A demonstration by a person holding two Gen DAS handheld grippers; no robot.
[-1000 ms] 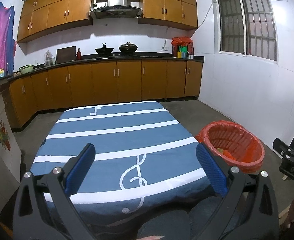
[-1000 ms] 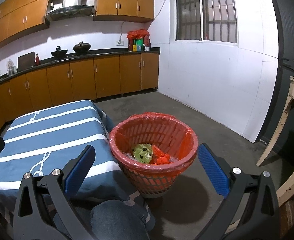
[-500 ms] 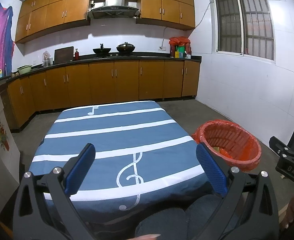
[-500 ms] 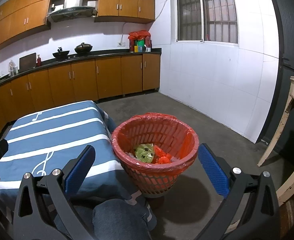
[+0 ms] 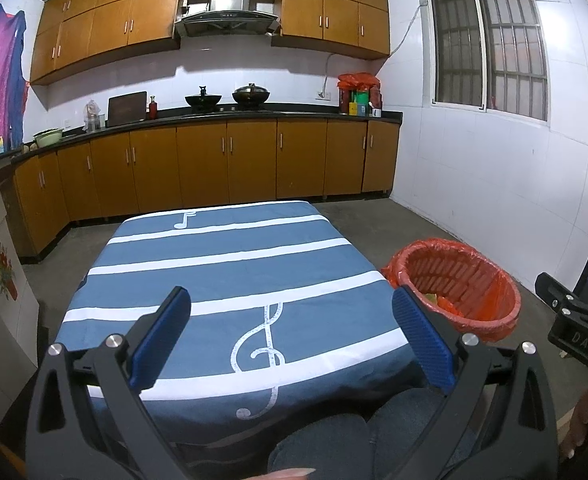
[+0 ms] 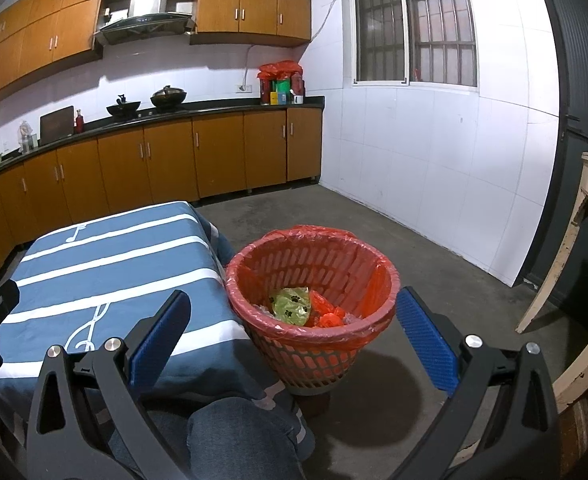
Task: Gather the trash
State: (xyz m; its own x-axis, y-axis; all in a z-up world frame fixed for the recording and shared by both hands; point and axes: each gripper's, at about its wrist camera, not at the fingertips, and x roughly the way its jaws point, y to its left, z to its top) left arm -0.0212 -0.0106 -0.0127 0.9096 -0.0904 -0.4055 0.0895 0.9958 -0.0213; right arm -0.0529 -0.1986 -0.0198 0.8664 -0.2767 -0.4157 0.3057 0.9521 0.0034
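The trash (image 6: 290,306), a green wrapper with black paw prints next to crumpled orange scraps, lies at the bottom of the basket (image 6: 312,248), a red slatted bin lined with a red plastic bag that folds over its rim. In the right wrist view the basket stands on the grey concrete floor (image 6: 394,240) at about 12 o'clock from the right gripper (image 6: 292,326), just beyond its blue pads; those pads stand wide apart with nothing between them. The basket sits just beside the near right corner of the table (image 6: 106,256), which is covered with a blue cloth bearing white stripes and music notes. In the left wrist view the basket (image 5: 490,276) appears at about 2 o'clock from the left gripper (image 5: 292,330), whose pads are likewise spread wide and empty, hovering over the near edge of the table (image 5: 222,264). A knee in blue jeans (image 6: 238,436) shows at 6 o'clock in the right wrist view. Beyond the table, at 12 o'clock, runs a row of brown cabinets (image 5: 230,168) under a dark counter carrying two black woks (image 5: 228,98), with a steel hood (image 5: 228,8) above. A barred window (image 5: 490,40) sits at 2 o'clock in the white tiled wall.
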